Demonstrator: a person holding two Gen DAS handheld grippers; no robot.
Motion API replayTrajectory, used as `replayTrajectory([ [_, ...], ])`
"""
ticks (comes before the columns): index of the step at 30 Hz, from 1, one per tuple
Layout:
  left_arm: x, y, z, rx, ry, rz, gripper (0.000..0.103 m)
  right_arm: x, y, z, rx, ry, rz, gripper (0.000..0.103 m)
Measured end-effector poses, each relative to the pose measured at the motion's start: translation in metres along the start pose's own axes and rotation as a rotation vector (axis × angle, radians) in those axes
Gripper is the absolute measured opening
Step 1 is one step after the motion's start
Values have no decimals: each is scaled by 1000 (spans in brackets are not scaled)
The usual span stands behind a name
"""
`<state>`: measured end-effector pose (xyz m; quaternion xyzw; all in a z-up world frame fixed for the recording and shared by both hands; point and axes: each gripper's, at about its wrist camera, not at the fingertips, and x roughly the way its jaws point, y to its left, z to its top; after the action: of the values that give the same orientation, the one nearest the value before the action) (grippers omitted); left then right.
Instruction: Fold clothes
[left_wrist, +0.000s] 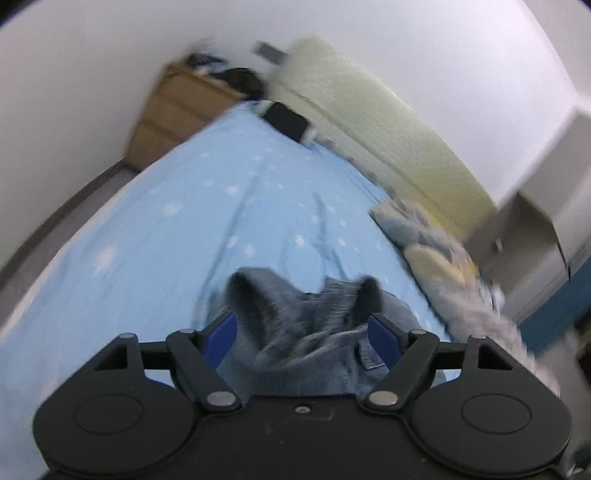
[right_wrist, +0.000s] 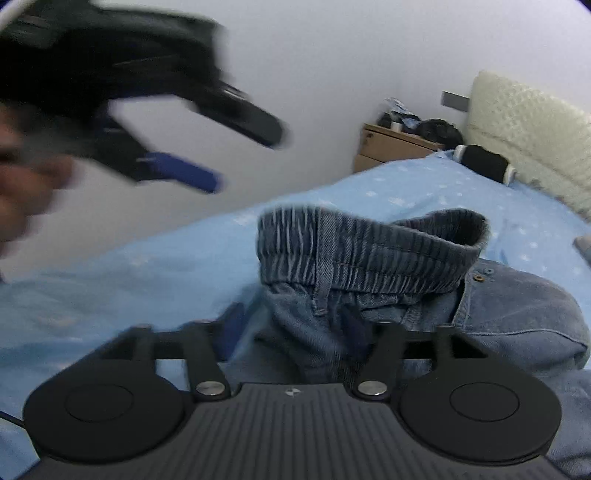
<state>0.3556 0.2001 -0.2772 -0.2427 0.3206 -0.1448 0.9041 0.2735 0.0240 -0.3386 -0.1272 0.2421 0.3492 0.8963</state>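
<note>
Blue denim jeans (right_wrist: 369, 251) lie bunched on the light-blue bed sheet (right_wrist: 147, 266), their elastic waistband standing up and curled open. My right gripper (right_wrist: 293, 328) is open and low at the jeans; denim lies between its fingers, and the right pad presses into the folds. In the right wrist view my left gripper (right_wrist: 243, 155) hangs blurred in the air up and to the left of the jeans, open, with nothing in it. From the left wrist view, the left gripper (left_wrist: 302, 332) has its blue pads spread wide, and the jeans (left_wrist: 303, 325) show blurred beyond them.
A pale quilted headboard (left_wrist: 388, 122) runs along the bed's far side. A black roll (right_wrist: 480, 162) lies near it. A wooden nightstand (right_wrist: 391, 147) with clutter stands by the wall. More clothes (left_wrist: 443, 258) are piled at the bed's right, beside a white cabinet (left_wrist: 535, 206). A hand (right_wrist: 22, 192) shows at the left.
</note>
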Motion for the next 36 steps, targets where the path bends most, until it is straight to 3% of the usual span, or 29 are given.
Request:
replayTrajectory([
  [2, 18, -18, 12, 83, 37, -45, 76, -28, 12, 2, -51, -31, 18, 62],
  [5, 60, -44, 19, 196, 132, -81, 75, -56, 1, -5, -17, -24, -36, 61],
  [9, 116, -53, 11, 278, 243, 1, 71, -89, -19, -17, 52, -16, -145, 61],
  [11, 137, -43, 9, 265, 282, 85, 65, -99, -31, -21, 97, -12, -216, 61],
  [15, 144, -1, 18, 95, 227, 121, 62, -103, -71, -26, 217, -8, -341, 61],
  [18, 141, 44, 20, -121, 221, 139, 61, -101, -103, -29, 304, -7, -426, 61],
  [19, 136, 54, 19, -175, 230, 131, 68, -100, -113, -30, 334, -7, -454, 61],
  [22, 114, 72, 14, -282, 233, 102, 68, -96, -145, -32, 466, -1, -460, 61],
  [25, 80, 74, 4, -312, 222, 120, 72, -82, -176, -36, 645, 15, -413, 61],
  [31, 39, 81, -37, -526, 244, 57, 87, -66, -222, -67, 1081, -10, -243, 66],
  [33, 37, 87, -50, -591, 236, 32, 89, -57, -225, -74, 1144, 12, -205, 69],
  [36, 39, 96, -64, -701, 231, -14, 94, -47, -220, -77, 1142, 40, -176, 75],
])
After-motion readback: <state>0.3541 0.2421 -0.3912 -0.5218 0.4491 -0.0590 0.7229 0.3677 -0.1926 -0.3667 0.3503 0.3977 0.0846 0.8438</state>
